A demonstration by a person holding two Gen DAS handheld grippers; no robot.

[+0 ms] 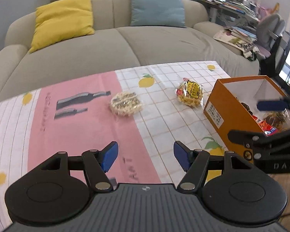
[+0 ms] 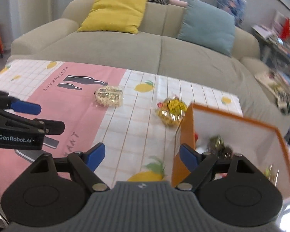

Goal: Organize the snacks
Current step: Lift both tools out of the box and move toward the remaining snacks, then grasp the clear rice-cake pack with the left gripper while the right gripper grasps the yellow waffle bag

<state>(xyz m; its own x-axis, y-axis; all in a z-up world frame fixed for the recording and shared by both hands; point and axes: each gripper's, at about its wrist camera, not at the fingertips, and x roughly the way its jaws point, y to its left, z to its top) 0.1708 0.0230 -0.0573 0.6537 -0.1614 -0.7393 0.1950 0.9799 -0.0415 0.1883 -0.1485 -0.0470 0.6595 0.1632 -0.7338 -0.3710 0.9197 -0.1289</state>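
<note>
Both the left gripper (image 1: 145,155) and right gripper (image 2: 142,157) are held wide and empty; two snack packets (image 1: 125,104) (image 1: 190,93) are left on the tablecloth (image 1: 87,127), open cloth around them; the orange box (image 1: 228,104) is set at its right edge; "GenRobot.AI" is read.

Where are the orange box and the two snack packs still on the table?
orange box (image 1: 232,104), left wrist view, its outer side wall.
pale snack pack (image 1: 125,104), left wrist view, its middle.
yellow-label snack pack (image 1: 190,94), left wrist view, its middle.

Two snack packs on tablecloth (image 1: 83,119): pale pack (image 1: 125,104) at 12 o'clock, yellow-label pack (image 1: 190,92) at 1 o'clock. One orange box (image 1: 230,104) at 2 o'clock, several snacks inside, count unclear. Two cushions on sofa (image 1: 125,44): one yellow cushion (image 1: 63,21), one blue cushion (image 1: 156,5).
</note>
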